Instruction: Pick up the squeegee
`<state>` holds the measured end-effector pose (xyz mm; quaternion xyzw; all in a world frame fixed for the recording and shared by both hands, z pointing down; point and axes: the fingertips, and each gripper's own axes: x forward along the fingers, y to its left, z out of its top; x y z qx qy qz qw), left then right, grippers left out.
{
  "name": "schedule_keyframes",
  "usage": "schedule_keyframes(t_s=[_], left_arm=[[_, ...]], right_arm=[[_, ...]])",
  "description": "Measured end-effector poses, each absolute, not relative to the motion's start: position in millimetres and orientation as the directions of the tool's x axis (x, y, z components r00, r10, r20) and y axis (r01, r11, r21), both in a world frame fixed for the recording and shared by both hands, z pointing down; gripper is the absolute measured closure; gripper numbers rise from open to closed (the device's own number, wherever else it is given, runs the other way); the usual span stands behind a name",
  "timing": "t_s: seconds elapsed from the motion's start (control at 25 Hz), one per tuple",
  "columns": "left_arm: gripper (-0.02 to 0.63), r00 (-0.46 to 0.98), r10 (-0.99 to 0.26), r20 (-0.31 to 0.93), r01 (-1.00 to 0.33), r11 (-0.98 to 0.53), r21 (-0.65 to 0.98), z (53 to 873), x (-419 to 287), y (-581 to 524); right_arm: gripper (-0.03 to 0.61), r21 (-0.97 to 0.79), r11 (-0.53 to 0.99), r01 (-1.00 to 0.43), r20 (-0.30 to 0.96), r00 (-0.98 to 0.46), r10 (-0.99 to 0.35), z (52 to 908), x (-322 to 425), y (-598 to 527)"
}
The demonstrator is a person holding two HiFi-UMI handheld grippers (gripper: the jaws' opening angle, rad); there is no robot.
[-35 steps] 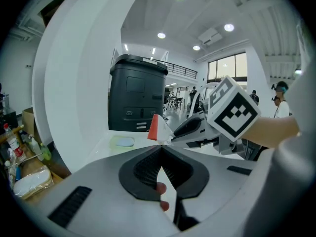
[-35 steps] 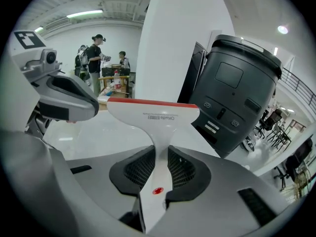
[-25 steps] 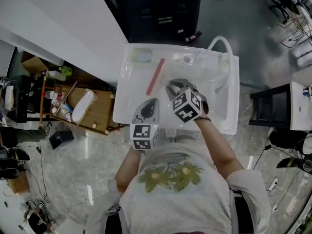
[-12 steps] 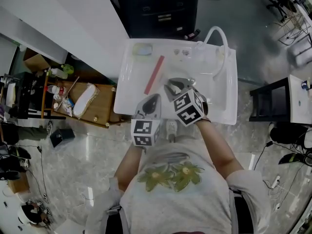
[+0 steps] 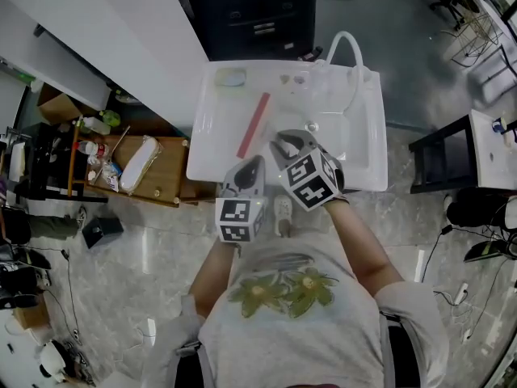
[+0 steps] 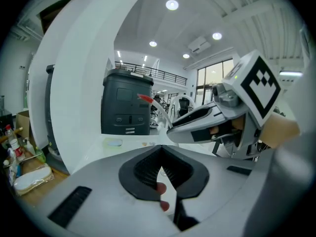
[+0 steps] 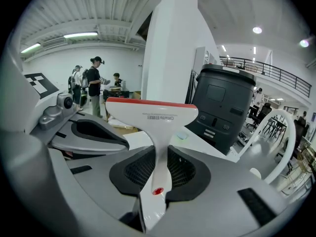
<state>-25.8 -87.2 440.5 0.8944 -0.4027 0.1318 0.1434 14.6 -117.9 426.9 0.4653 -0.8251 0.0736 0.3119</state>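
Right hand-held gripper (image 7: 158, 168) clamps the handle of the white plastic squeegee with red rubber blade (image 7: 153, 116) over the white table (image 5: 212, 148); left hand-held gripper (image 6: 161, 169) sits just beside it, jaws together, empty.

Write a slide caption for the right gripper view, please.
Right tongs clamp the white squeegee by its handle, blade up.

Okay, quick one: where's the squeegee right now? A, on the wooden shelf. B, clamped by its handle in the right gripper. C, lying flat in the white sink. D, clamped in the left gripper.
B: in the right gripper view, the right gripper has its jaws closed on the white handle of the squeegee, whose red-edged blade stands above them.
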Motion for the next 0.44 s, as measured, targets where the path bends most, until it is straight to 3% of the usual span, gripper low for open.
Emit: schedule_keyframes(t_s=[0.44], left_arm=[[0.604,0.649,-0.687,0.328,-0.753,-0.64,0.152,434.9,-33.6,-45.7]], right_arm=[[0.494,0.185,0.553,-0.812,0.58,-0.364,-0.728,420.9,6.5,-74.3]])
